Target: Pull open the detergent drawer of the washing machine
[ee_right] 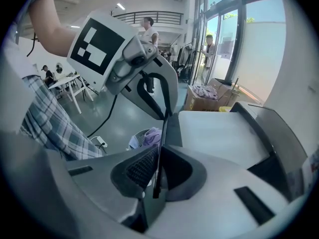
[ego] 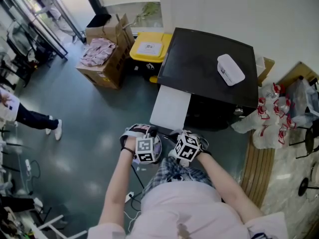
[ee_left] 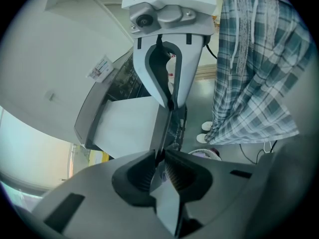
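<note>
The washing machine has a black top, and its white detergent drawer sticks out towards me. Both grippers hold the drawer's thin dark front lip side by side. My left gripper is shut on the lip, which runs edge-on between its ribbed pads. The right gripper clamps the same lip just beside it. In the left gripper view the flat white drawer stretches back to the machine. In the right gripper view the drawer lies to the right of the jaws.
A white box lies on the machine's top. A yellow bin and cardboard boxes with clothes stand at the back left. Plastic bags pile up at the right. A laundry basket sits below my hands. A person's legs show at the left.
</note>
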Action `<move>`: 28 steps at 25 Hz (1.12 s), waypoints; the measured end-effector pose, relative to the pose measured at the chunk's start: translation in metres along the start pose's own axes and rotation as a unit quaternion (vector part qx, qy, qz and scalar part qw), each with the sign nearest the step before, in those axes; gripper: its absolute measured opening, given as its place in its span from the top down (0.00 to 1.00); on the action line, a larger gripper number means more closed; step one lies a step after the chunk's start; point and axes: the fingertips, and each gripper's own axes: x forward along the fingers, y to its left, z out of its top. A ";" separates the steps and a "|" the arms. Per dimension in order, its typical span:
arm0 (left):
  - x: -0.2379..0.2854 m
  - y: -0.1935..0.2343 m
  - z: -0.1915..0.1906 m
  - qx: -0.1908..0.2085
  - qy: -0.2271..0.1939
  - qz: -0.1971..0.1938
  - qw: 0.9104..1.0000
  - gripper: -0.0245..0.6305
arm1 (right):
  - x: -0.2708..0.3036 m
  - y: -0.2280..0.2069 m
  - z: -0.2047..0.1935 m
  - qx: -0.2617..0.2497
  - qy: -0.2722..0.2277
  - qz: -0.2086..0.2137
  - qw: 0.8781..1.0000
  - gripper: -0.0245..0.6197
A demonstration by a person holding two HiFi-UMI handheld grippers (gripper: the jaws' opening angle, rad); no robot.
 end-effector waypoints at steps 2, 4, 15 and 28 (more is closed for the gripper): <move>-0.002 -0.005 -0.002 -0.003 0.000 -0.001 1.000 0.84 | 0.001 0.006 0.001 0.000 -0.002 0.007 1.000 0.89; -0.003 -0.007 -0.002 -0.005 0.001 0.000 1.000 0.84 | 0.001 0.009 0.001 0.002 -0.003 0.008 1.000 0.89; -0.004 -0.008 -0.003 -0.017 -0.007 -0.011 1.000 0.84 | 0.001 0.010 0.001 0.005 -0.003 0.017 1.000 0.89; -0.008 -0.015 0.007 -0.086 -0.053 -0.043 0.994 0.55 | -0.003 0.007 0.011 0.051 -0.047 0.033 0.997 0.55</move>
